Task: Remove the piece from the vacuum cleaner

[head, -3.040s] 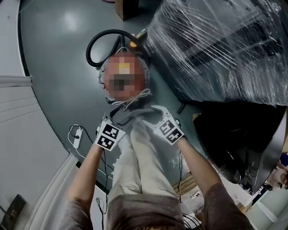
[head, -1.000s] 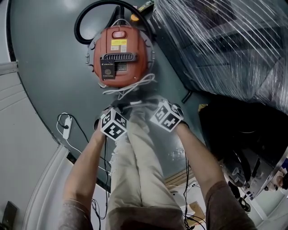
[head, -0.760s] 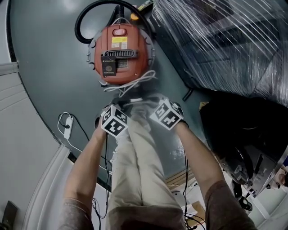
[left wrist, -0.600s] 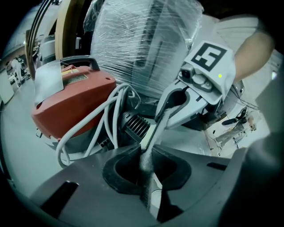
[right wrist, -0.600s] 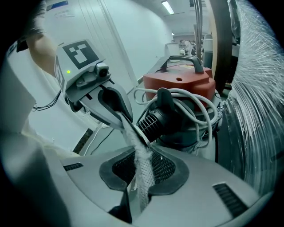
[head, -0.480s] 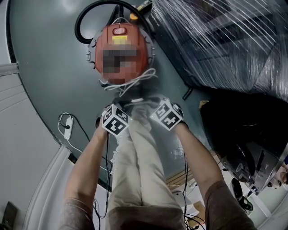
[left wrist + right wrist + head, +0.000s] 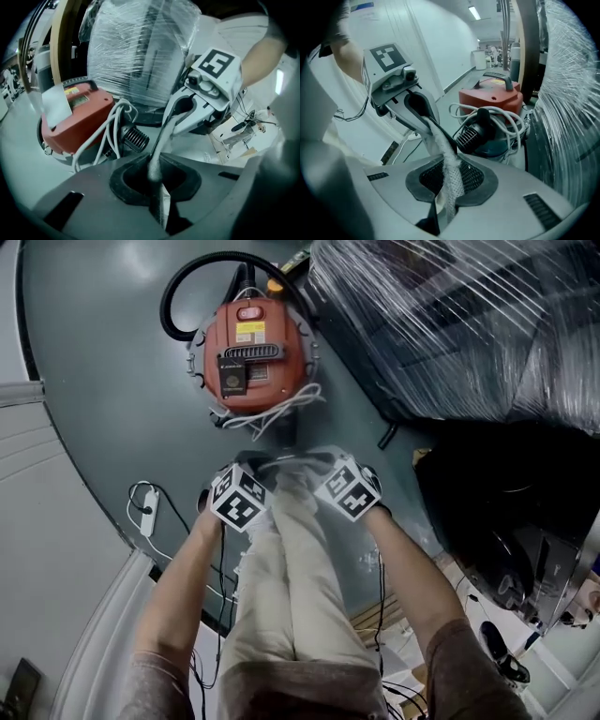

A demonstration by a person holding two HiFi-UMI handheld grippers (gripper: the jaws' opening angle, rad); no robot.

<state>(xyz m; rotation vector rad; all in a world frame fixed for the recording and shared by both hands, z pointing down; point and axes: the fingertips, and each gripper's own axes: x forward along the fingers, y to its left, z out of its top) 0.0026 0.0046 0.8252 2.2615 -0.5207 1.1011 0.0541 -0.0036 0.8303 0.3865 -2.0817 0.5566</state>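
Observation:
The red vacuum cleaner (image 7: 253, 357) stands on the grey floor with its black hose (image 7: 202, 287) looped behind it and a white cord (image 7: 277, 413) draped at its near side. A strip of white mesh fabric (image 7: 291, 463) stretches between my two grippers, above my legs. The left gripper (image 7: 157, 187) is pinching one end of the fabric (image 7: 161, 136), its jaws closing. The right gripper (image 7: 445, 197) is pinching the other end of the fabric (image 7: 450, 164), its jaws closing too. Both grippers (image 7: 251, 474) (image 7: 328, 470) hang clear of the vacuum, on its near side.
A large plastic-wrapped load (image 7: 450, 324) fills the upper right, right beside the vacuum. Dark machinery (image 7: 506, 512) lies to the right. A white power strip and cable (image 7: 150, 512) lie on the floor at the left, beside a pale wall panel (image 7: 37, 521).
Three seconds ago the fabric and grippers were right at the vacuum's near edge; now a gap of floor separates them. In the last second both grippers barely moved.

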